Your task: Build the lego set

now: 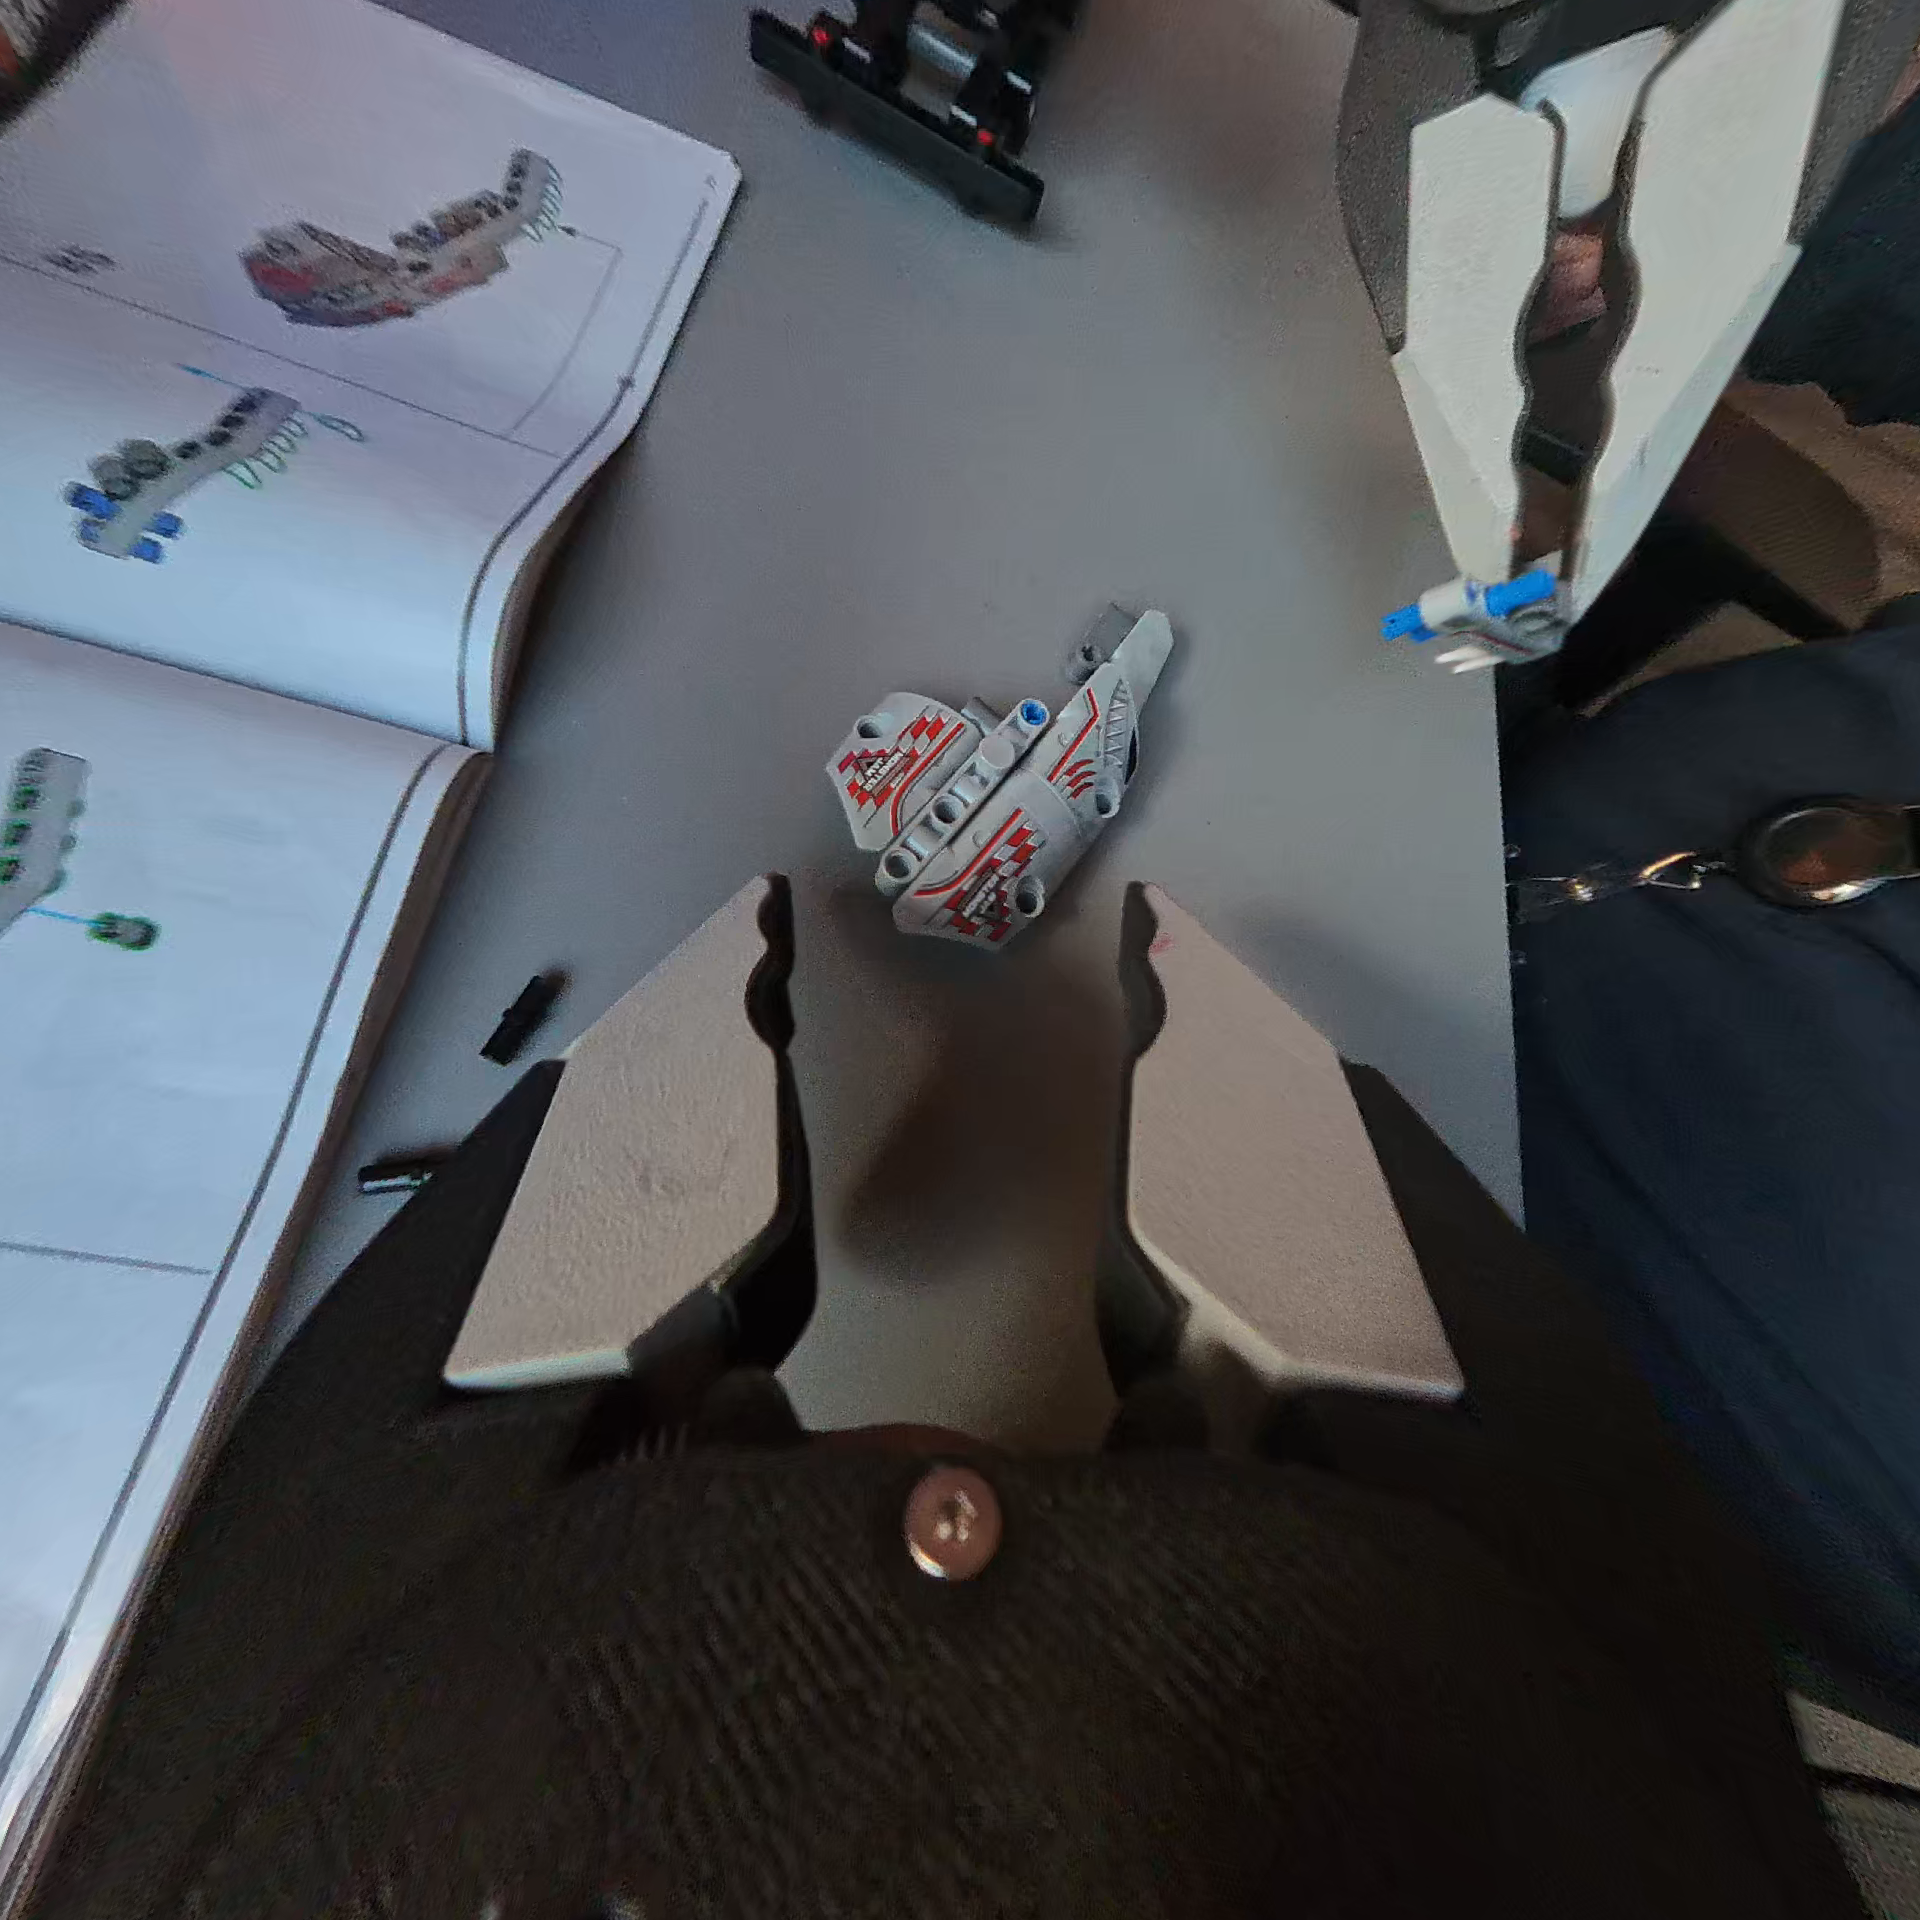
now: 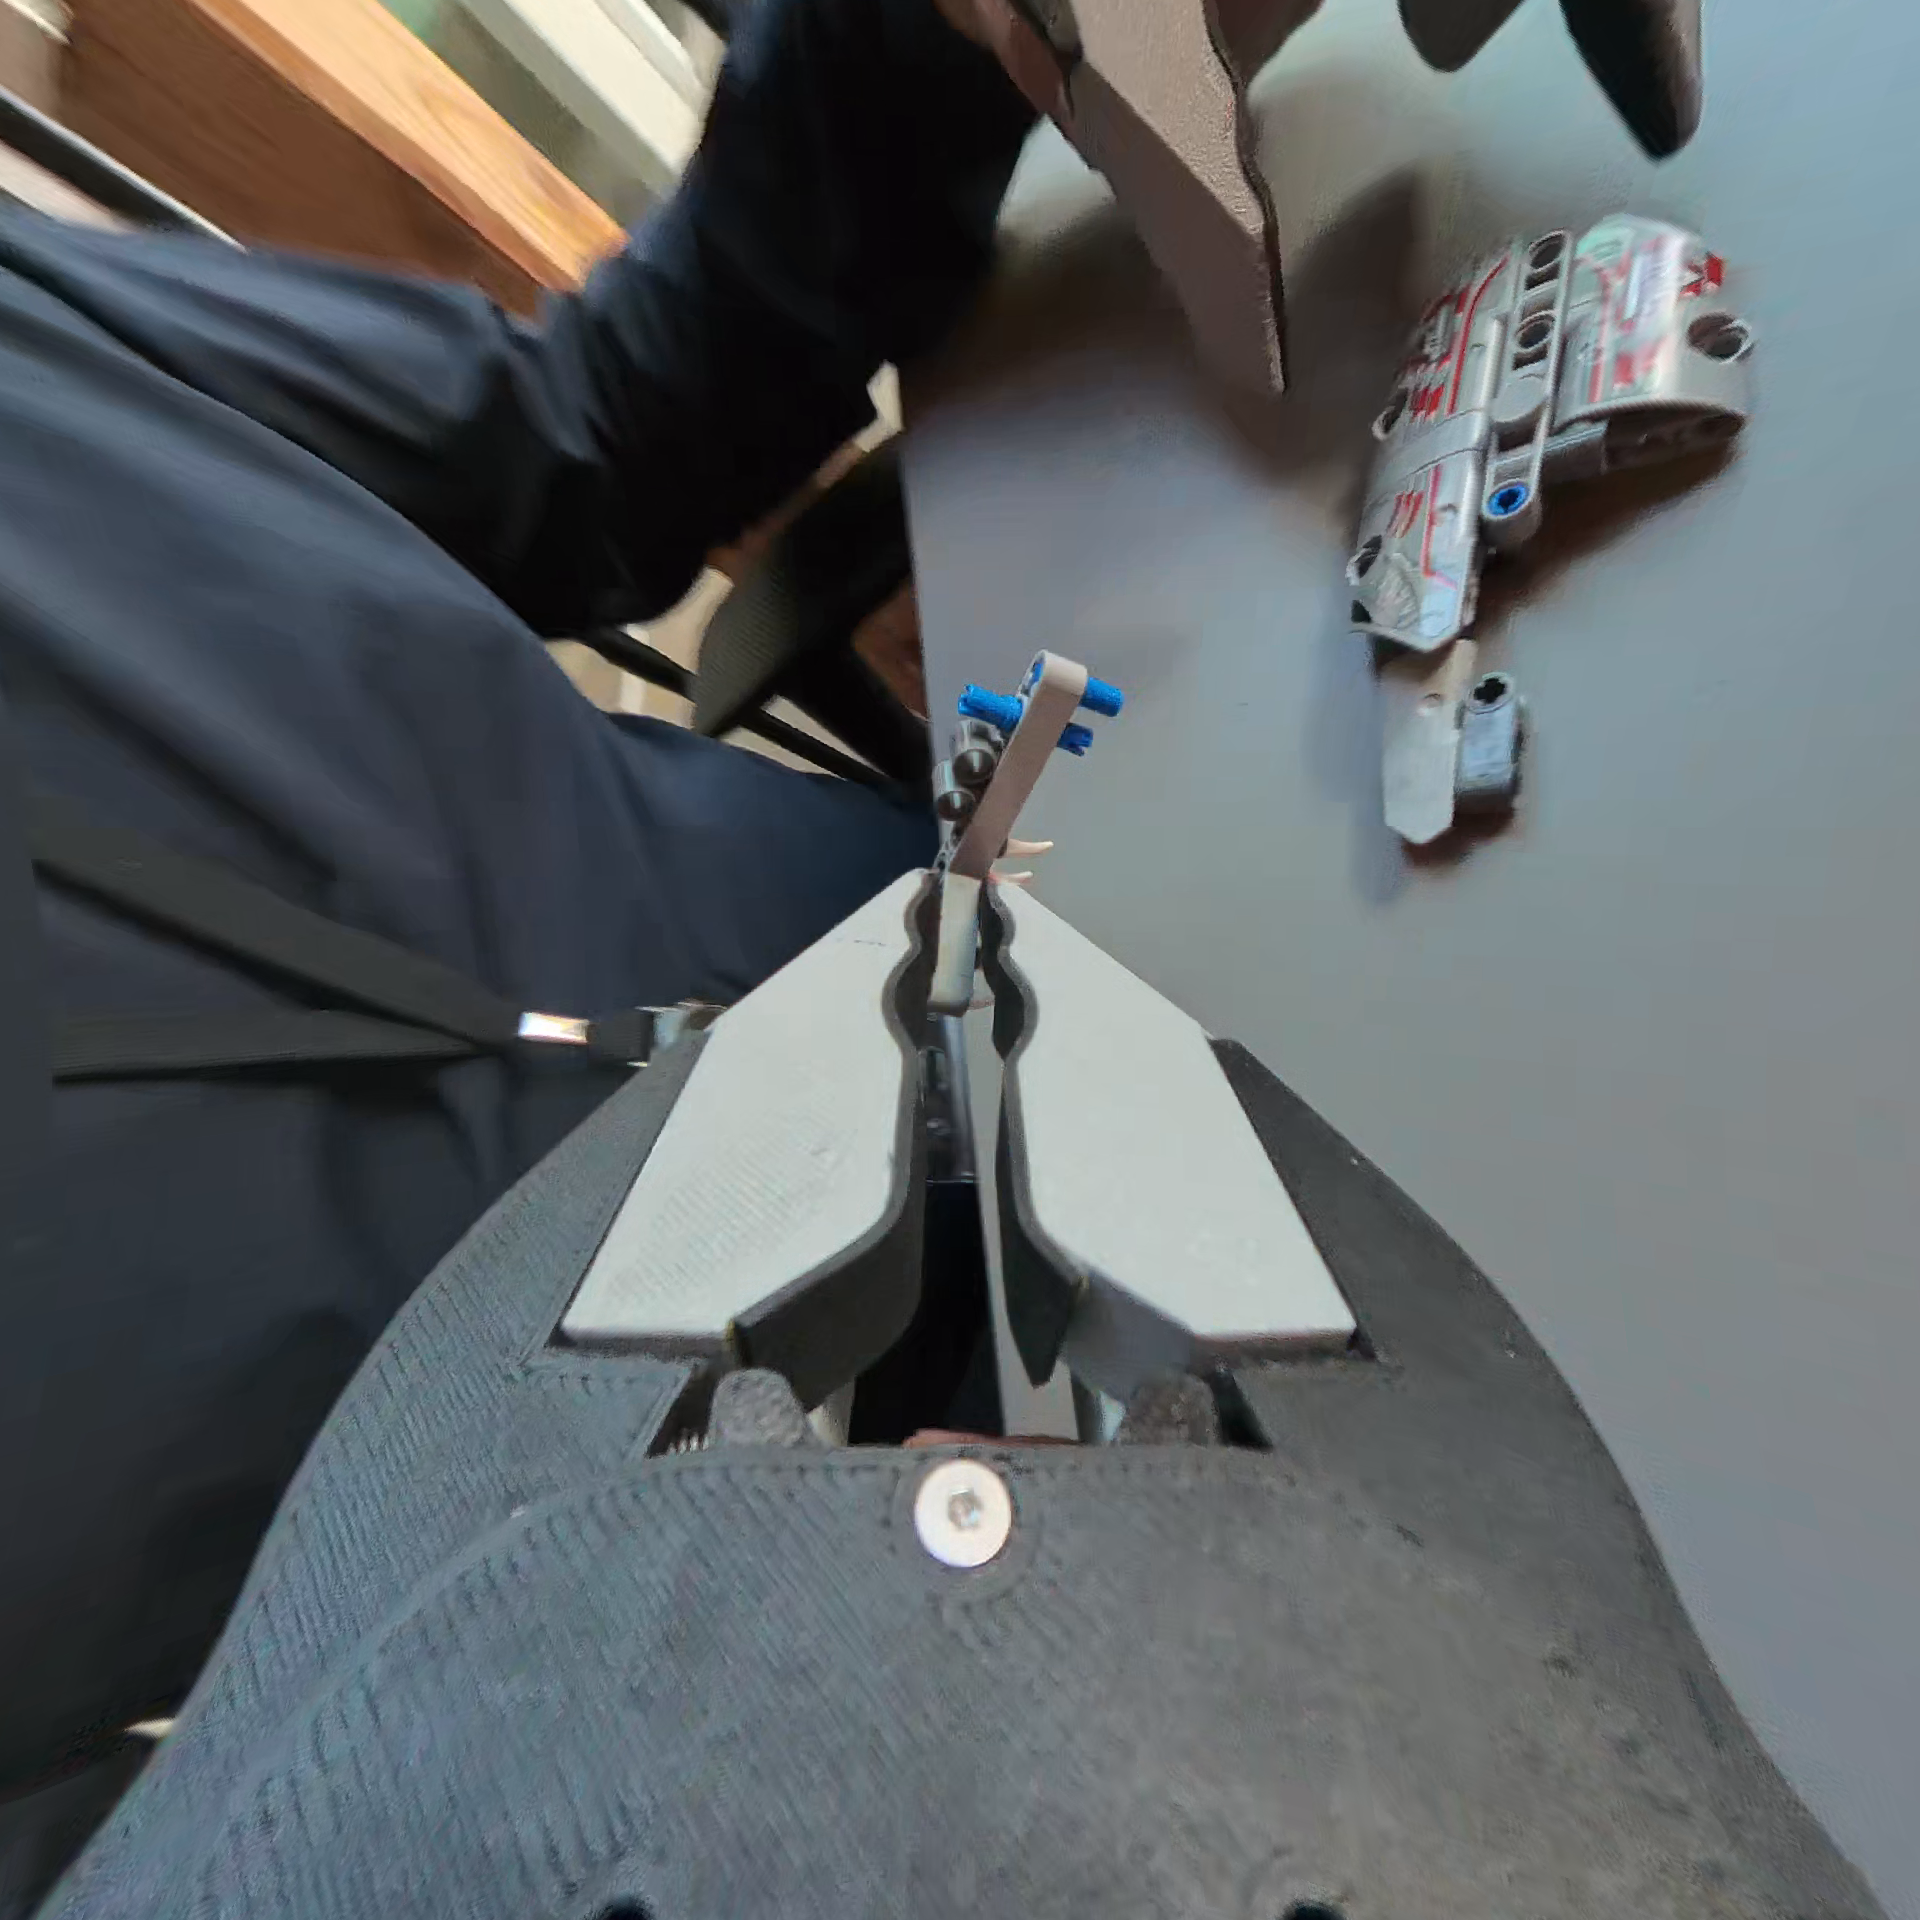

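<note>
A grey Lego sub-assembly with red stickers (image 1: 987, 810) lies on the grey table (image 1: 935, 468), just beyond my left gripper (image 1: 954, 904), which is open and empty. It also shows in the right wrist view (image 2: 1538, 416). A small grey connector (image 1: 1099, 632) lies at its far end. My right gripper (image 2: 961, 899) is shut on a grey beam with blue pins (image 2: 1023, 748), held above the table's edge. The right gripper (image 1: 1538, 561) also shows at the upper right of the left wrist view, with the beam (image 1: 1475, 608) at its tips.
An open instruction booklet (image 1: 260, 520) covers the table's left side. A black Lego assembly (image 1: 914, 114) sits at the far edge. Two small black pins (image 1: 525, 1018) (image 1: 400, 1174) lie beside the booklet. A person in dark clothing (image 2: 312, 623) sits at the table's right edge. The small grey connector (image 1: 1099, 632) lies around 8 cm away from my left fingertips.
</note>
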### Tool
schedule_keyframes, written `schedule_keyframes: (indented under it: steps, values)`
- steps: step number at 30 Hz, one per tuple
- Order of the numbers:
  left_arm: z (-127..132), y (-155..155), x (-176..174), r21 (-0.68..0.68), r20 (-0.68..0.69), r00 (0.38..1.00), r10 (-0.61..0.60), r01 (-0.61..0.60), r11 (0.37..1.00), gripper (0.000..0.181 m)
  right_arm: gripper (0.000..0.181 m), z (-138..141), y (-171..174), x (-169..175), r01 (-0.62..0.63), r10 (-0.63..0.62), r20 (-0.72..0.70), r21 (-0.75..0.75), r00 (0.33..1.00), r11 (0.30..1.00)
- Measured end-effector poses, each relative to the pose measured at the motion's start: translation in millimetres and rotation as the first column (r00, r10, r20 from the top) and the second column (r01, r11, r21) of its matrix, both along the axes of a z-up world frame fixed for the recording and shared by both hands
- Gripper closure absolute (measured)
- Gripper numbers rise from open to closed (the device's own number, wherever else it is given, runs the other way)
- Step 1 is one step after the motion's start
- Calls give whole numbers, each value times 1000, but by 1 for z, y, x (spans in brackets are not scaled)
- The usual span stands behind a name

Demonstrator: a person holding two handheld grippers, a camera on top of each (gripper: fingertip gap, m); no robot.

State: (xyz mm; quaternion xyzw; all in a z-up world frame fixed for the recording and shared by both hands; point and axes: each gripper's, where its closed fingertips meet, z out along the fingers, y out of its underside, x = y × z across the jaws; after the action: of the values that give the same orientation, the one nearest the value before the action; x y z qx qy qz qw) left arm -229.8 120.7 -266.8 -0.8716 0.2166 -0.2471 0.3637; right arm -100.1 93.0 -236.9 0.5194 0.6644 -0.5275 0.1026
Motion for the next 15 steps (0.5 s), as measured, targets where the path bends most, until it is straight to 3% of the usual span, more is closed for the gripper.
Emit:
schedule_keyframes:
  steps: [3, 8, 12, 15]
  values:
    - [23, -4, 15, 85, -18, 1000, -14, 15, 996, 128, 176, 14, -5, 9, -33, 35, 4, -202, 999, 979]
    - [66, -17, 95, 200, 78, 966, -247, 227, 953, 139, 176, 41, -17, 19, -117, 132, -1, -480, 991, 870]
    - [77, -30, 135, 213, 223, 888, -403, 359, 909, 163, 176, 50, -19, 24, -145, 168, -13, -572, 986, 807]
    - [76, -35, 144, 200, 313, 844, -435, 390, 899, 166, 176, 48, -20, 29, -167, 195, -14, -575, 981, 801]
